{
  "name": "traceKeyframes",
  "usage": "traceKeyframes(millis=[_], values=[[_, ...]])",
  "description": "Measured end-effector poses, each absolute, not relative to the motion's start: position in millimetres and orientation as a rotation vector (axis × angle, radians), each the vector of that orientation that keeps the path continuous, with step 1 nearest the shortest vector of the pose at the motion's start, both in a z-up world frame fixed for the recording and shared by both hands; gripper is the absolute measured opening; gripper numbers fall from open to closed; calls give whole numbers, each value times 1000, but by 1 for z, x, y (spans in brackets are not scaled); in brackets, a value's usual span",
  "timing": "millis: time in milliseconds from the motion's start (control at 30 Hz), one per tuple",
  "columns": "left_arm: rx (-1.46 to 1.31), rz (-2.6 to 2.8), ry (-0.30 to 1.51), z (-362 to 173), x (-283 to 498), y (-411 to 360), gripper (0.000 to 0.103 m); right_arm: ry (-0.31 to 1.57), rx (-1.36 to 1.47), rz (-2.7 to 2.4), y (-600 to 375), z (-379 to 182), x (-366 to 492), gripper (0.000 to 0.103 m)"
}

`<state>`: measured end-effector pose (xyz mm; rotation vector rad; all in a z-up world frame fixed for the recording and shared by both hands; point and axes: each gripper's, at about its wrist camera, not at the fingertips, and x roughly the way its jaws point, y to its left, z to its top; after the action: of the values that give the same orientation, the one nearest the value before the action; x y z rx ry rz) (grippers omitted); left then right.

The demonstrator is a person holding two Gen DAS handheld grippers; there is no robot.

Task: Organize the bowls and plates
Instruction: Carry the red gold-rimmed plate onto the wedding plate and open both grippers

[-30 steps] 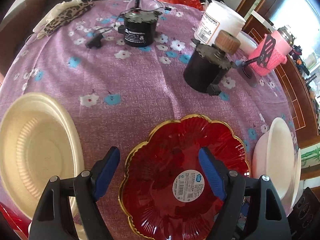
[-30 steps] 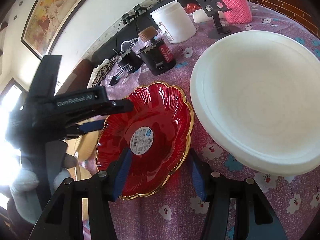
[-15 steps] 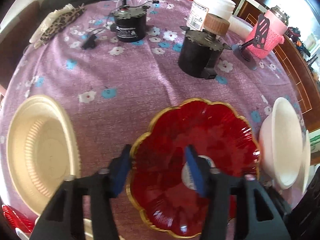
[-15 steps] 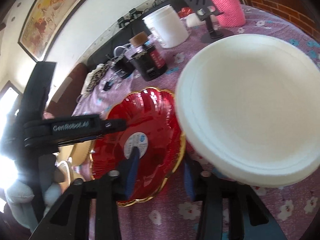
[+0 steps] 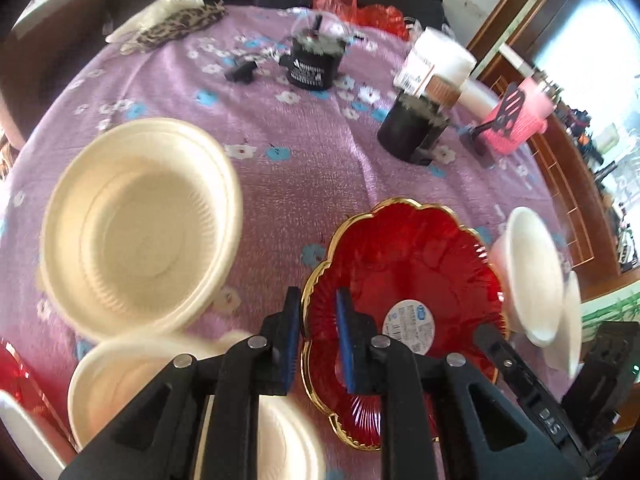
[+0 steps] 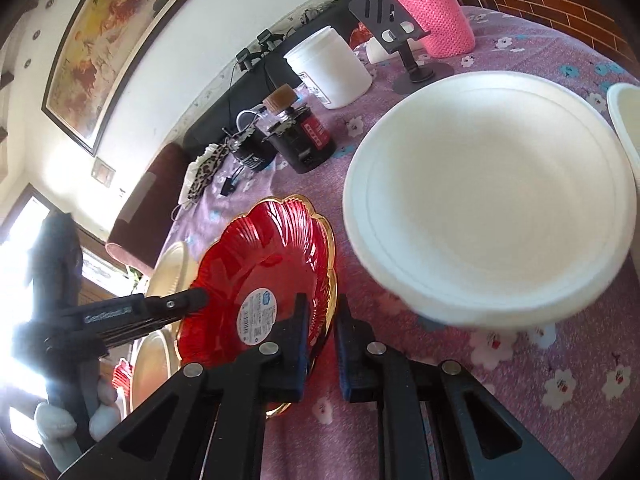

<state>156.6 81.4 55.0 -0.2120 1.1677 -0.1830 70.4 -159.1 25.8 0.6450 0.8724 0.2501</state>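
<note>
Gripping the red plate [image 5: 404, 264] by opposite gold rims, left gripper [image 5: 318, 336] and right gripper [image 6: 322, 332] jaws have just closed onto it.

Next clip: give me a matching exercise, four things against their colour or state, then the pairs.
Things:
1. red plate
2. phone stand
3. left gripper
4. bottle sleeve

Colour or state:
A. pink knit
B. gold scalloped rim
C. black
D. shut on the plate's rim

Pairs: 1-B, 2-C, 3-D, 4-A
</note>
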Motion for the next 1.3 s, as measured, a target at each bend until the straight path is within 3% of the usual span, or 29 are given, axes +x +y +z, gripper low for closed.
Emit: traceKeyframes(millis=[600,1300], values=[[-431,-179,968,113,54,157,16,776,579,373,-110,94,16,13],[-664,74,711,131,-72,323,17,822,352,638,69,124,-6,14]])
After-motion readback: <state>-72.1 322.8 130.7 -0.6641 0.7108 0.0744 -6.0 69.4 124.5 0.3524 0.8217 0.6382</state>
